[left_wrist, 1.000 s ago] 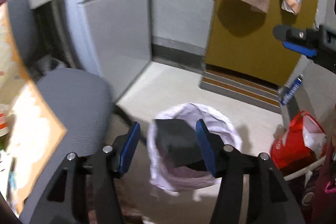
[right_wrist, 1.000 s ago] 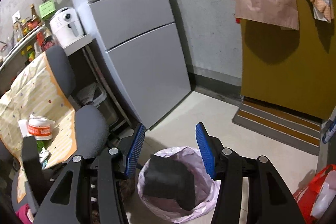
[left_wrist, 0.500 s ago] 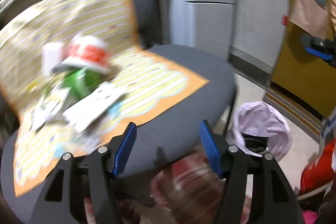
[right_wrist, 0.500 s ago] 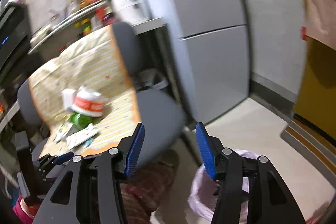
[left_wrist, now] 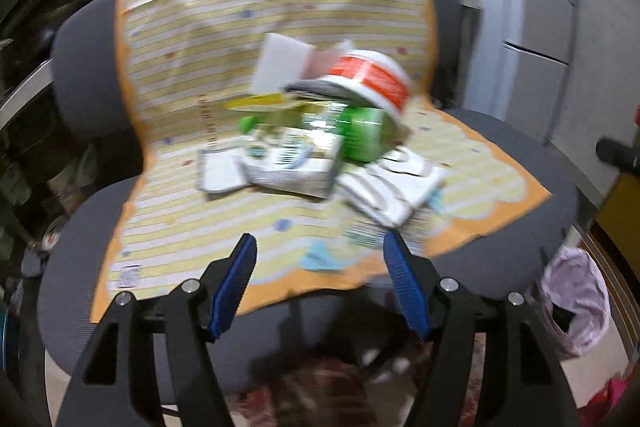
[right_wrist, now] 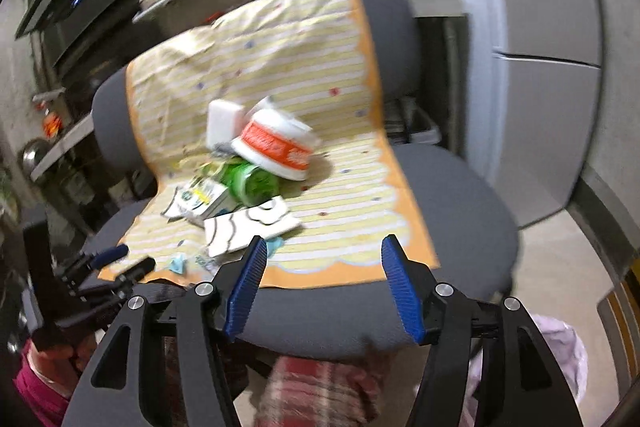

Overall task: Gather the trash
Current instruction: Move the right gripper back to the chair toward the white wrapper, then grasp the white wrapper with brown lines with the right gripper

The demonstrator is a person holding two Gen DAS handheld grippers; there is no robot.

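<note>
While both views are smeared by motion, a grey chair (right_wrist: 460,187) draped with a striped cloth (right_wrist: 320,67) can be made out, with the bin (left_wrist: 576,299) on the floor at its right. Trash is heaped mid-seat: a red-banded cup (right_wrist: 276,147), a green bottle (right_wrist: 256,183), a carton (left_wrist: 292,163), a flat wrapper (right_wrist: 248,223). Nothing is held between the jaws of the left claw (left_wrist: 320,279) or the right claw (right_wrist: 322,279); both are being opened, fairly wide. If the tilted cup is nudged, the pile could be toppled; the loose cloth could be snagged and dragged off.
</note>
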